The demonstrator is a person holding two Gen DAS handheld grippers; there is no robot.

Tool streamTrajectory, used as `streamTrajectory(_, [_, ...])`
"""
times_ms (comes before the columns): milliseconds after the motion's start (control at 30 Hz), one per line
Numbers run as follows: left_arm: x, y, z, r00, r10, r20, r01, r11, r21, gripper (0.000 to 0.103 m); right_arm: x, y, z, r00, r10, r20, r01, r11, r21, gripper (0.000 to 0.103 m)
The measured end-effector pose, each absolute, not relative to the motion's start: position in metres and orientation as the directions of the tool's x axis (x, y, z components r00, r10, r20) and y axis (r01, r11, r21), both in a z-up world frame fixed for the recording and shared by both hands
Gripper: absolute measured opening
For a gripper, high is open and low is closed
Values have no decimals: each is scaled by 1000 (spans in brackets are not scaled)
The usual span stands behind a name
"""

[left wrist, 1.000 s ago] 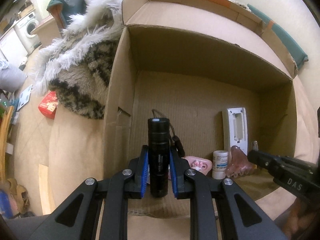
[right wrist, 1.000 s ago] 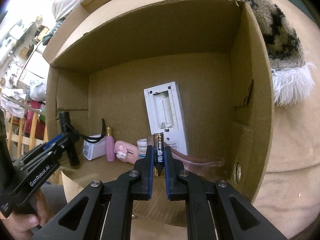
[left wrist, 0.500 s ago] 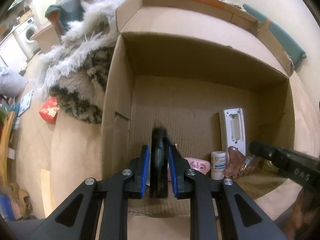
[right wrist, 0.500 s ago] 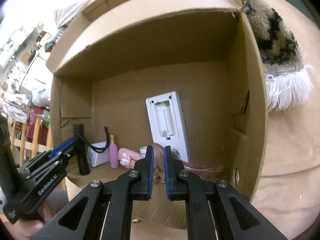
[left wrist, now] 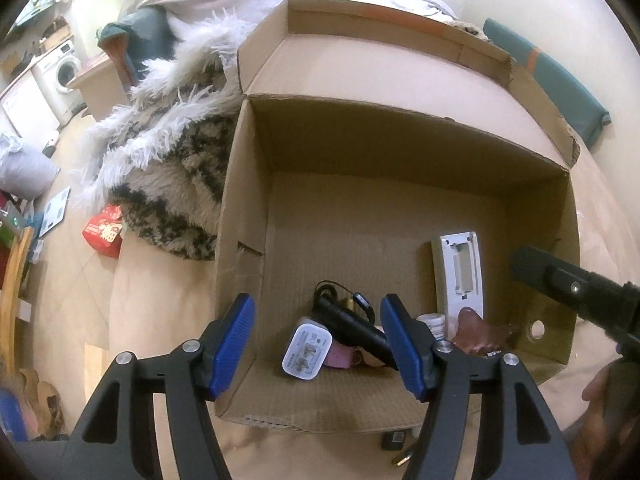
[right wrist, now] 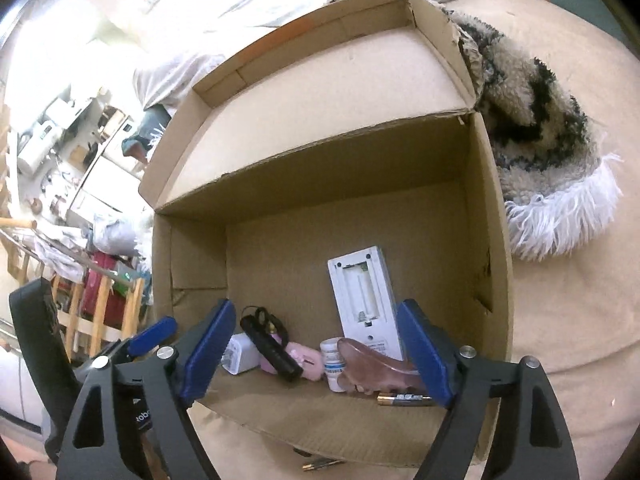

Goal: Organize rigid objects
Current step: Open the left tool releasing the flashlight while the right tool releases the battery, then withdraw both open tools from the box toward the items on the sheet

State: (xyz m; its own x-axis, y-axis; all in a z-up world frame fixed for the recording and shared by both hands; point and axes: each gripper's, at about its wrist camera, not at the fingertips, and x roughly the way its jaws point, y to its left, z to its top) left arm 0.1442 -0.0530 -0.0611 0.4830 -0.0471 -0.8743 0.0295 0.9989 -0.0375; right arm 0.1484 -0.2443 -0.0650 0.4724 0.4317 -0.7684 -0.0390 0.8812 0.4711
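An open cardboard box (left wrist: 240, 208) (right wrist: 490, 216) lies in front of me on a beige cushion. My left gripper (left wrist: 320, 344) hangs over its near edge, jaws opening with nothing between them. Below it the black flashlight (left wrist: 352, 328) (right wrist: 272, 350) rests across a white charger (left wrist: 306, 350) and a pink item (right wrist: 310, 362). My right gripper (right wrist: 316, 356) is also opening and holds nothing. The gold-and-black battery (right wrist: 404, 400) lies flat on the box floor near its right finger. A white remote (right wrist: 366, 300), back side up, a small white bottle (right wrist: 334, 360) and a brown translucent piece (right wrist: 376, 364) lie beside it.
A fluffy white and black-patterned throw (left wrist: 168, 160) (right wrist: 540, 140) presses against the box's side. Small loose pieces (left wrist: 396, 440) lie on the cushion just outside the near wall. A red packet (left wrist: 103, 232) lies on the floor to the left.
Both grippers have opened. The flashlight left my left jaws and now lies in the box; the battery left my right jaws and lies on the box floor. The right gripper rose a little.
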Motion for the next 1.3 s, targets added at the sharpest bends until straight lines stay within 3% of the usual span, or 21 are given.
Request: streamTrajectory(1300, [130,-43,-44,490,-39,-871,4,999,-43,62,128,-246,-46,506,385,-772,-49,906,420,88])
